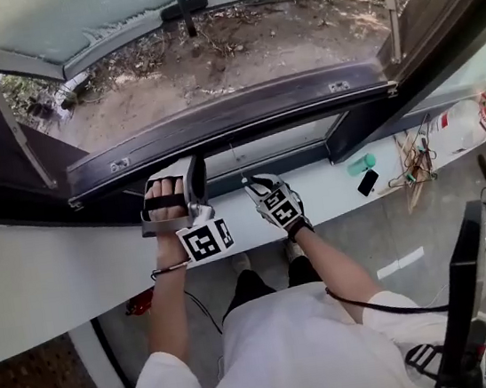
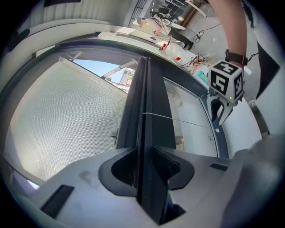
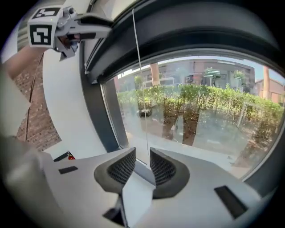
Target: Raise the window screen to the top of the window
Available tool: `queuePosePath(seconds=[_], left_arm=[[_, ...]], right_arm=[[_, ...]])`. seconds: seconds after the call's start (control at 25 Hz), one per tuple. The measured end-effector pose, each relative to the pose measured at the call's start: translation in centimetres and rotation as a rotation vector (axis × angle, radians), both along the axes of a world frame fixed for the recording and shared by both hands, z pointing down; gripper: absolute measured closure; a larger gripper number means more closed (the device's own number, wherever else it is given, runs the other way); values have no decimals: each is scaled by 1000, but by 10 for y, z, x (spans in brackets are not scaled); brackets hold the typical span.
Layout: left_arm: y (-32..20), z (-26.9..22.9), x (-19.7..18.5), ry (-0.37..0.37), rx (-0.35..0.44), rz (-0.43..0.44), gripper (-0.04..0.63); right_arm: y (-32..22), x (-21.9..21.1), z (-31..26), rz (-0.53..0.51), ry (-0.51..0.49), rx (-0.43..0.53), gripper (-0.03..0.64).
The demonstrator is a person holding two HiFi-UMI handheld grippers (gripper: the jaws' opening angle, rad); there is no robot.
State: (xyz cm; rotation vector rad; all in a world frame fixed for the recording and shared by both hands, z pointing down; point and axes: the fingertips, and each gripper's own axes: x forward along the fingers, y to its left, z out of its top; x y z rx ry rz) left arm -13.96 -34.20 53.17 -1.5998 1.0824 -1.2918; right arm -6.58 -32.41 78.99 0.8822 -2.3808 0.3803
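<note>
Between my left fingers [image 2: 171, 167], pinched by them, sits the window screen's dark rail [image 2: 149, 129], low by the window frame [image 1: 241, 113]; right fingers [image 3: 162, 169] stand spread by a thin cord [image 3: 141, 89]. Lifting one-handed could tilt the rail and jam it.

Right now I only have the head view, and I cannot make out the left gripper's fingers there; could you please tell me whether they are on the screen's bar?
Observer: Yes. In the left gripper view, the left gripper has its fingers closed on the dark screen bar, one on each side.
Operator: Thank you. Is the right gripper holding anything?
Observer: No. In its own view the right gripper has its fingers apart. A thin cord hangs in line with the gap, and I cannot tell whether it touches them.
</note>
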Motion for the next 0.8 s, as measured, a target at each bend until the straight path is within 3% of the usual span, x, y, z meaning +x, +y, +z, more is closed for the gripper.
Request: queuePosePath(seconds=[0.4,0.72,0.8], left_arm=[[0,0,0,12,-12,-15,488],[-4,0,0,8,-7,-21,488],[-3,0,0,13,-11,-28,488]], right_arm=[[-32,-12,74,69,75,-91,535],[-40,-27,93,49,80,-173,539],[-29,-30,95,16,70,-194,569]])
